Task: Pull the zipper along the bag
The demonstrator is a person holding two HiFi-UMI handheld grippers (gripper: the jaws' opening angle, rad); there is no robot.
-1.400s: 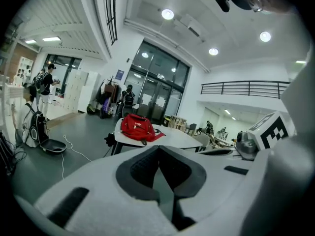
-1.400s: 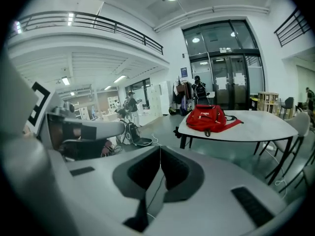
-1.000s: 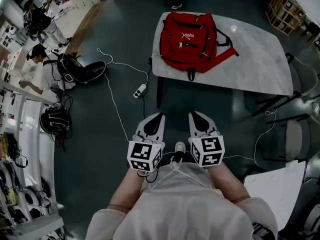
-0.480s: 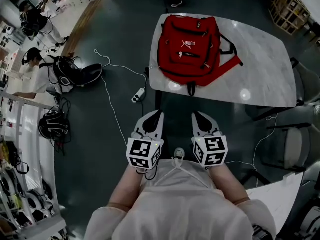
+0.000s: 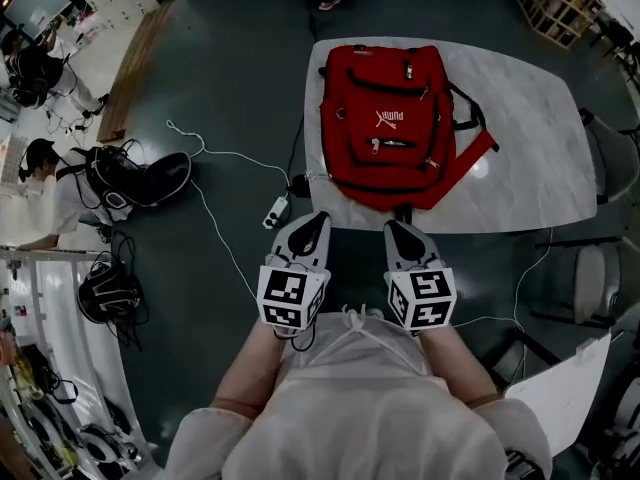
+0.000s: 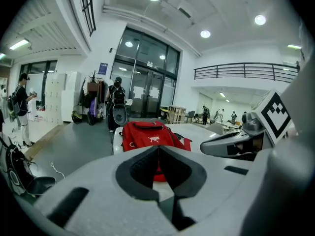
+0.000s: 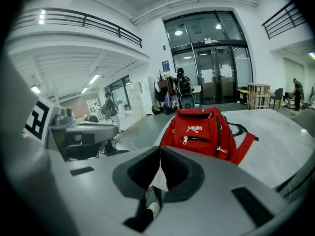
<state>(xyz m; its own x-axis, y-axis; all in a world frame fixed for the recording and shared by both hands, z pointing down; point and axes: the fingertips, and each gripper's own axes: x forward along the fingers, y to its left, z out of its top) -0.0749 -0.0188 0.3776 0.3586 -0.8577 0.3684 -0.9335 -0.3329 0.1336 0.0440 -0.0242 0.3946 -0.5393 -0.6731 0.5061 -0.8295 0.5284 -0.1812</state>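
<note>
A red backpack [image 5: 390, 123] lies flat on a white marble table [image 5: 520, 118], its zippers facing up and its straps spilling to the right. It also shows ahead in the left gripper view [image 6: 147, 134] and the right gripper view [image 7: 202, 129]. My left gripper [image 5: 314, 221] and right gripper [image 5: 396, 227] hang side by side just short of the table's near edge, apart from the bag. Both are shut with nothing between the jaws.
A white cable and a power strip [image 5: 277, 209] lie on the dark floor left of the table. Bags [image 5: 140, 173] and people are at the far left. Chairs [image 5: 590, 278] stand to the right. A white board [image 5: 565, 388] leans at the lower right.
The table and backpack have come closer and lower in the head view as I walk toward them. Both grippers stay shut and side by side.
</note>
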